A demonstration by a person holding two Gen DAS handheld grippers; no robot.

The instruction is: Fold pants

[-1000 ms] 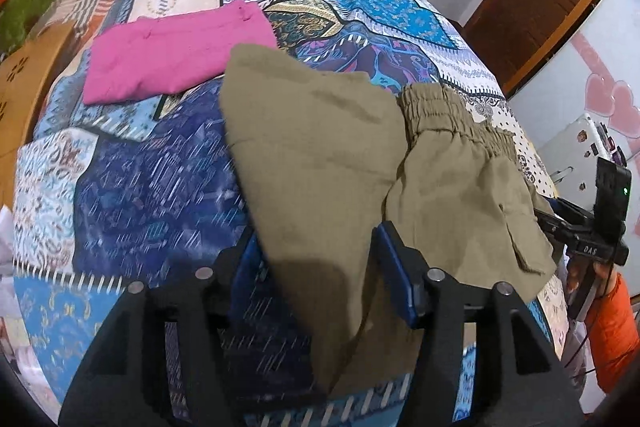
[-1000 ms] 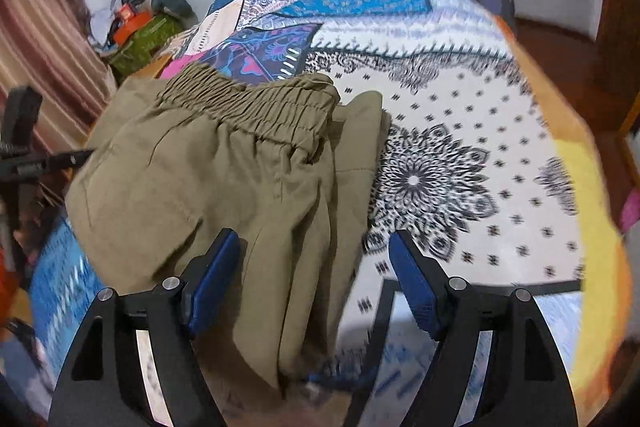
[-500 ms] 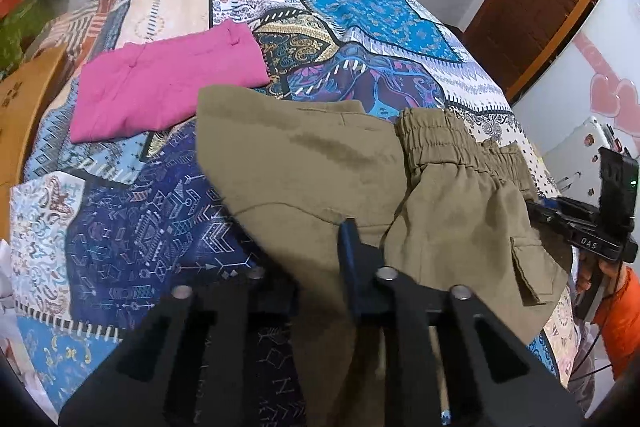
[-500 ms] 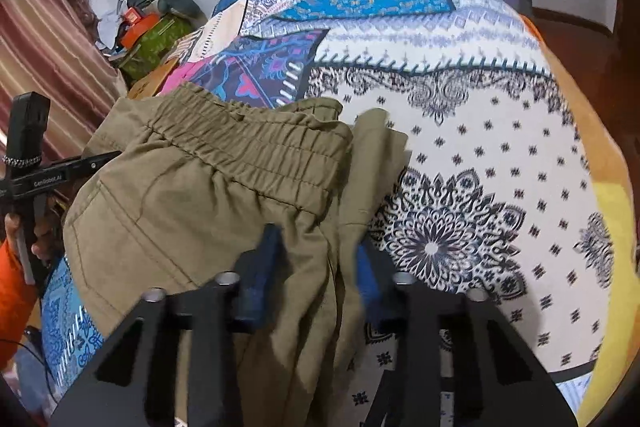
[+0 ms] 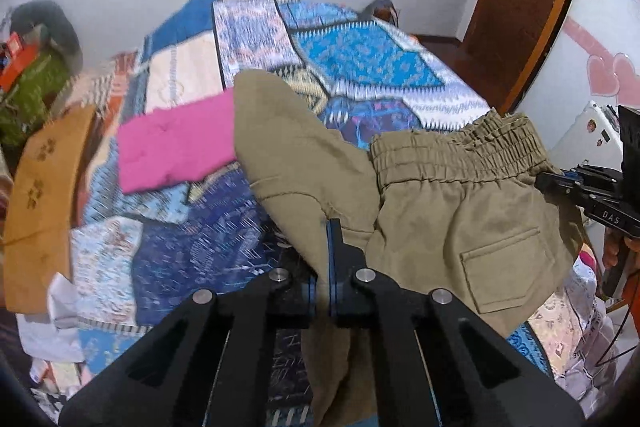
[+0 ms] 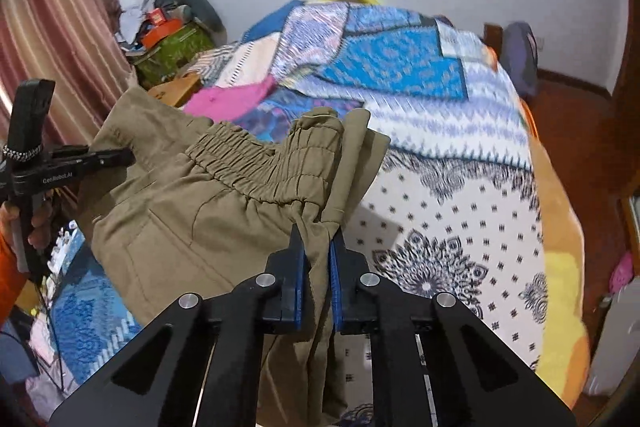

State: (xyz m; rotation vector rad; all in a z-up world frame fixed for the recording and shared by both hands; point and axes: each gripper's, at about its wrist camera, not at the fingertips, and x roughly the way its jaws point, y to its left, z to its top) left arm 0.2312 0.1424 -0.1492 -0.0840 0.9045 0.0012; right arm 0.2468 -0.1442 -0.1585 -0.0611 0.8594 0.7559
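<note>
The olive-khaki pants (image 5: 460,227) hang lifted above the patterned bedspread (image 5: 360,67). My left gripper (image 5: 326,231) is shut on the leg fabric near its lower fold. My right gripper (image 6: 318,239) is shut on the pants (image 6: 208,211) just below the elastic waistband (image 6: 264,167), at the side edge. In the left wrist view the right gripper (image 5: 588,195) shows at the far right by the waistband (image 5: 452,151). In the right wrist view the left gripper (image 6: 52,163) shows at the far left.
A folded pink garment (image 5: 176,147) lies on the bed beyond the pants and also shows in the right wrist view (image 6: 232,99). A wooden headboard piece (image 5: 44,195) is at the left. Clutter with a green bag (image 6: 172,51) stands by the curtain. A wooden door (image 5: 528,3) is at the right.
Both grippers went from open to shut on the pants and have lifted the fabric off the bed. The view has tilted up toward the wall.
</note>
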